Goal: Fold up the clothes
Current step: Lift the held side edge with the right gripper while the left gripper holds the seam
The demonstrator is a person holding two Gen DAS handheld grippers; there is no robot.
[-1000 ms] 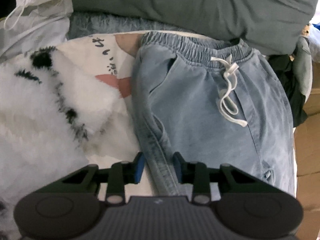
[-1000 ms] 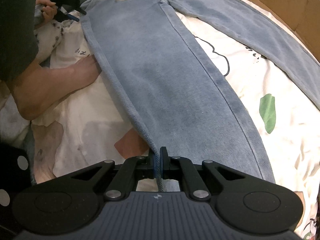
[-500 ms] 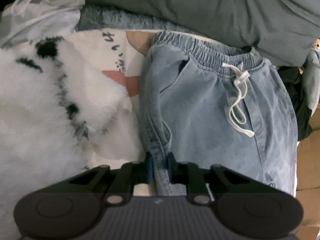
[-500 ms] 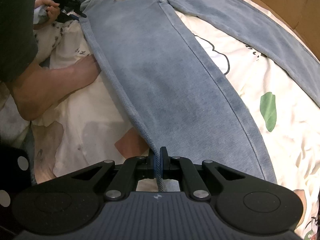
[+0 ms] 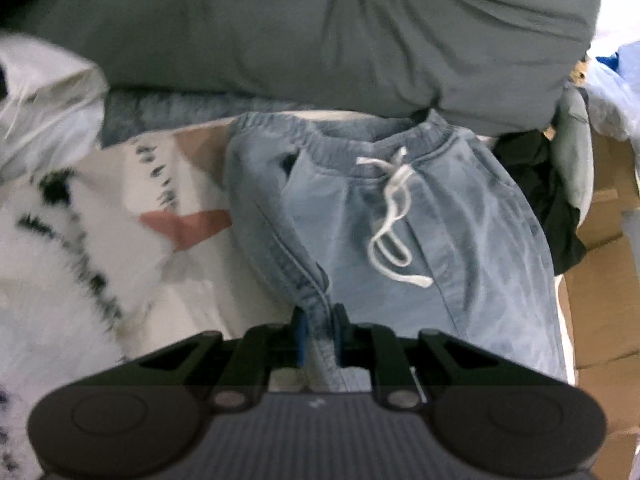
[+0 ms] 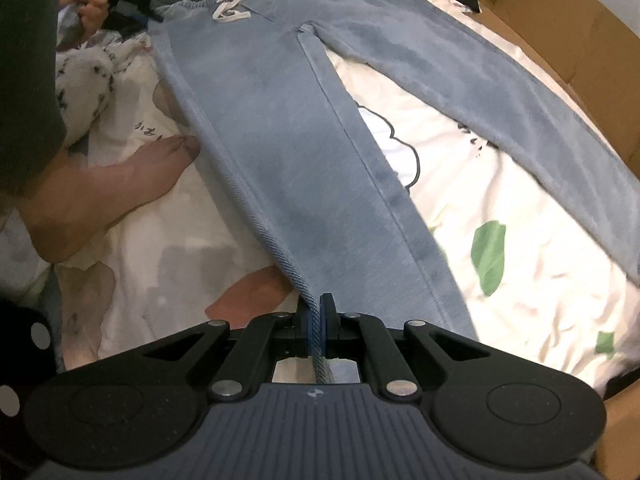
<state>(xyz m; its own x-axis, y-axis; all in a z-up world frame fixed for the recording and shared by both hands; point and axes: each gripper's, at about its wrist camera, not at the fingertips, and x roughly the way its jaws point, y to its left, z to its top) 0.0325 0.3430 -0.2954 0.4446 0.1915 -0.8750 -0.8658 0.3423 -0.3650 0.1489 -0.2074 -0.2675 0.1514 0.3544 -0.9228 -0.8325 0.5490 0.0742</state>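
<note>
Light blue drawstring jeans (image 5: 400,232) lie spread on a printed bedsheet (image 6: 500,208), waistband far from me in the right wrist view, both legs (image 6: 288,160) running toward the camera. My left gripper (image 5: 319,328) is shut on the jeans' side seam near the hip, just below the pocket, and the cloth rises in a ridge toward its pads. My right gripper (image 6: 318,320) is shut on the same outer seam far down the leg. The white drawstring (image 5: 392,208) hangs loose on the front.
A grey pillow (image 5: 320,32) lies behind the waistband. A fluffy white garment with black spots (image 5: 52,260) and a plastic bag (image 5: 44,100) lie at the left. A person's bare foot (image 6: 120,188) rests beside the leg seam. Cardboard boxes (image 6: 560,20) border the right side.
The left gripper closed on the side seam and lifted it, bunching the hip cloth. The right gripper rose slightly with the leg seam still held.
</note>
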